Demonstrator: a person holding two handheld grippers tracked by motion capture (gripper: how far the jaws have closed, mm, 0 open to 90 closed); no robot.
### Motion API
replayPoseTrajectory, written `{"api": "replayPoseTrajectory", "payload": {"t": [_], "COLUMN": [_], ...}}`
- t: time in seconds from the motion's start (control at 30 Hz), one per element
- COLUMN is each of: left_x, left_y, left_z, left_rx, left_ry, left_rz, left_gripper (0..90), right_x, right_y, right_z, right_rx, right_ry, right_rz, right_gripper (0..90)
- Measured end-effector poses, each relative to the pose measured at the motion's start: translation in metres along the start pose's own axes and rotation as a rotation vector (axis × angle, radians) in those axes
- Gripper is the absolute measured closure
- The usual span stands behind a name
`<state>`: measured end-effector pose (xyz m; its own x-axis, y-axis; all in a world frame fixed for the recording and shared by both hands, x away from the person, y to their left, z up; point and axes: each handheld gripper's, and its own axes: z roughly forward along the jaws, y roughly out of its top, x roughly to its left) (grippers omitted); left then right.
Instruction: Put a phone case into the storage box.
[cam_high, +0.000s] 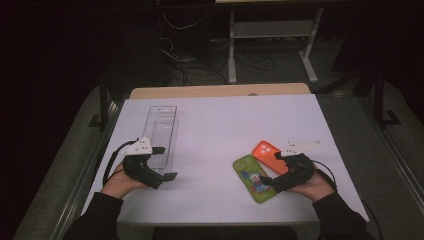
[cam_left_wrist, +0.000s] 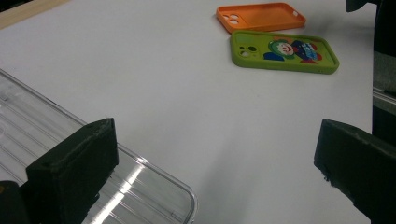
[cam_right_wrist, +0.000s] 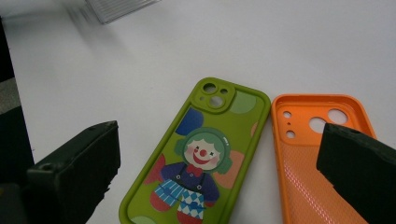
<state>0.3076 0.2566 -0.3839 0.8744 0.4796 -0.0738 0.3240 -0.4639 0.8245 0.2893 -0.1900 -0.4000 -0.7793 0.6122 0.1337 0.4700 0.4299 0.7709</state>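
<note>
A green phone case with a clown picture lies face up on the white table, right of centre. Touching its far right side is an orange phone case, hollow side up. My right gripper hovers just over both cases, open, with nothing between its jaws. In the right gripper view the green case lies between the jaws and the orange case sits partly behind the right jaw. My left gripper is open over the near end of a clear plastic tray.
The clear tray is long, ribbed and holds nothing. In the left gripper view the green case and orange case lie far off. Bare white tabletop spans the middle. Beyond the table's far wooden edge are cables and a stand.
</note>
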Motion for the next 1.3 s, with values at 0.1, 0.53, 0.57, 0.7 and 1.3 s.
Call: {"api": "replayPoseTrajectory", "payload": {"t": [0.1, 0.53, 0.57, 0.7, 1.3], "left_x": [-0.001, 0.000, 0.000, 0.001, 0.001], "left_y": [0.000, 0.001, 0.001, 0.001, 0.001], "left_z": [0.001, 0.002, 0.002, 0.002, 0.003], "left_rx": [-0.003, -0.006, -0.004, -0.003, -0.006], "left_ry": [-0.001, -0.005, -0.006, -0.006, -0.011], "left_rz": [-0.007, -0.012, -0.009, -0.008, -0.008], "left_gripper": [0.0, 0.0, 0.0, 0.0, 0.0], "right_x": [0.000, -0.005, -0.007, -0.012, -0.029], "right_y": [0.000, 0.006, 0.008, 0.012, 0.032], "right_z": [0.000, -0.003, -0.005, -0.008, -0.007], "right_rx": [-0.003, -0.024, -0.034, -0.044, -0.022], "right_ry": [0.000, -0.012, -0.014, -0.006, -0.001], "right_rz": [-0.003, -0.010, -0.010, -0.003, -0.023], "right_gripper": [0.0, 0.0, 0.0, 0.0, 0.0]}}
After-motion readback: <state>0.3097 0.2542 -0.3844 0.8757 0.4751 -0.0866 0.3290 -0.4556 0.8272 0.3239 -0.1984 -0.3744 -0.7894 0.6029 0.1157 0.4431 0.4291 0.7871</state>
